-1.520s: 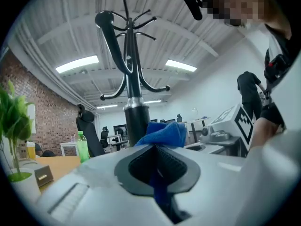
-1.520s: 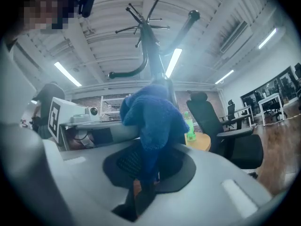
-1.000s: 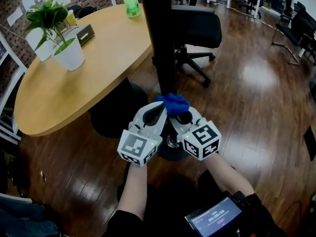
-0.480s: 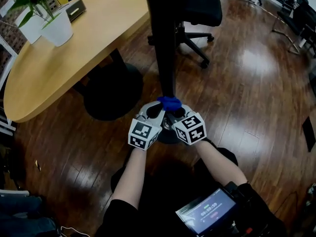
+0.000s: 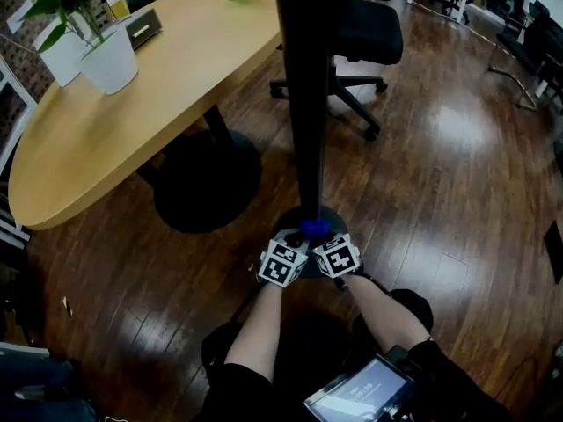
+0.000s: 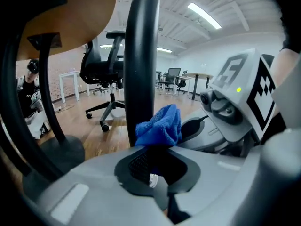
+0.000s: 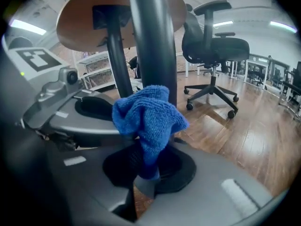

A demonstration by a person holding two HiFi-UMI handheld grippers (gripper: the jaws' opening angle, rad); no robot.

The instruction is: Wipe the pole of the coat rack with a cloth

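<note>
Blue cloth, clamped by left gripper and right gripper together, sits against the black pole low down.

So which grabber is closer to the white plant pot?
Left, only just. The left gripper is on the side of the pole toward the table, where the plant pot stands; the right gripper sits beside it toward the chair. Both are far from the pot.

Your blue cloth is bunched into a fluffy wad, low at the foot of the pole, just above its round base. The pole's dark, smooth and upright. The cloth's pinched in your left hand-held gripper and right hand-held gripper.
</note>
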